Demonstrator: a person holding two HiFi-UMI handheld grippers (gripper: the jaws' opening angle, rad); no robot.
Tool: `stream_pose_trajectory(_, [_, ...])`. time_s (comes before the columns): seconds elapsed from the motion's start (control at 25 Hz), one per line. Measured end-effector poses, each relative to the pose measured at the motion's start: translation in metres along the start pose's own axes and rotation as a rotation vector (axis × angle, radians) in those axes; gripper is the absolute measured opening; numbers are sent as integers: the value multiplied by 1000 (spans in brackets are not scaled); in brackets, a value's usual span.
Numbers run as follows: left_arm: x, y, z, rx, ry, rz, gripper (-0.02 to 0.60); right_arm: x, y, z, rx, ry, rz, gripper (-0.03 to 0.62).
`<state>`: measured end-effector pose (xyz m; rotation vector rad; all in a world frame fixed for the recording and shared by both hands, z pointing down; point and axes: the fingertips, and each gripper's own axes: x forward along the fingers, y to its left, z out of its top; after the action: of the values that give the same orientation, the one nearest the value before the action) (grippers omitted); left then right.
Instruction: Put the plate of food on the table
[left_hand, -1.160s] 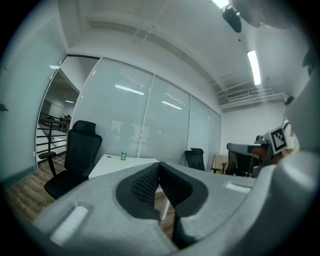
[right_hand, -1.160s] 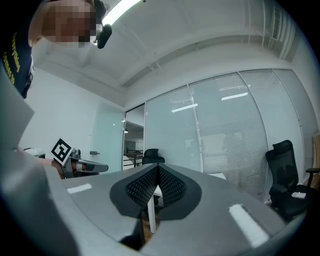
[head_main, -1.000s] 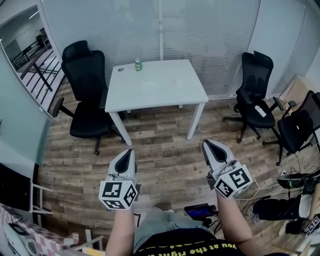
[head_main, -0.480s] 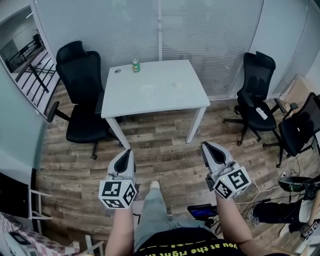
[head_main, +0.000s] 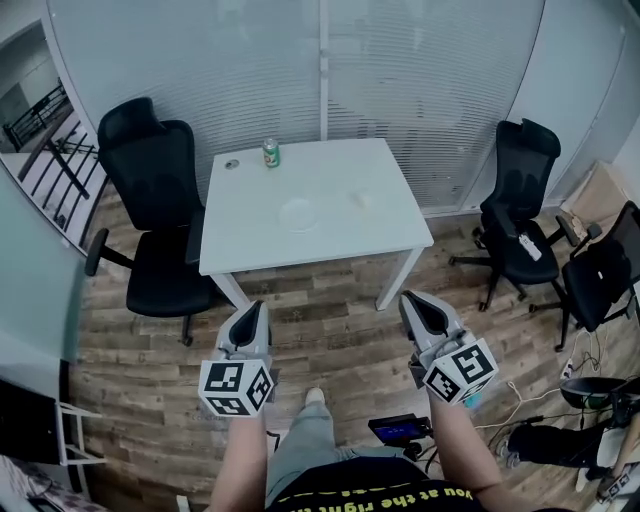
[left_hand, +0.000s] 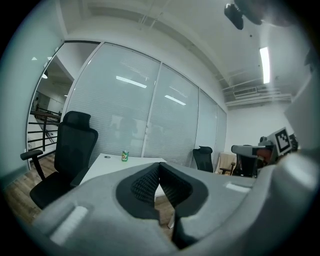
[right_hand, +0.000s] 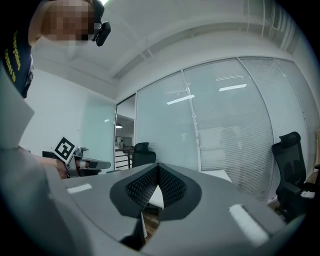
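Note:
A white table (head_main: 330, 240) stands ahead against the blinds; it also shows in the left gripper view as the white table (left_hand: 107, 165). On it are a green can (head_main: 271, 152), a small dark object (head_main: 232, 164) and a faint pale round shape (head_main: 298, 213) that may be a plate. No food shows anywhere. My left gripper (head_main: 253, 309) and right gripper (head_main: 414, 301) hang side by side over the wood floor, short of the table's near edge. Both are shut and hold nothing, as the left gripper (left_hand: 159, 165) and right gripper (right_hand: 158, 166) show in their own views.
A black office chair (head_main: 155, 215) stands at the table's left, another chair (head_main: 520, 205) at its right, and a third chair (head_main: 605, 275) by the right edge. A dark device (head_main: 398, 429) and cables lie on the floor near my right foot.
The person has stepped toward the table, which now sits nearer and lower in the head view. Both grippers stay shut and level.

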<state>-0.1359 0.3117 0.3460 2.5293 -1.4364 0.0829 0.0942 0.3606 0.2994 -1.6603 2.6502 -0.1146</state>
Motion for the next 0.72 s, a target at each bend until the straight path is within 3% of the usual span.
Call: stream_pose_trajectory(0.72, [131,99,27,2,30,-29,0,146,-55,5,7,2,-50,6])
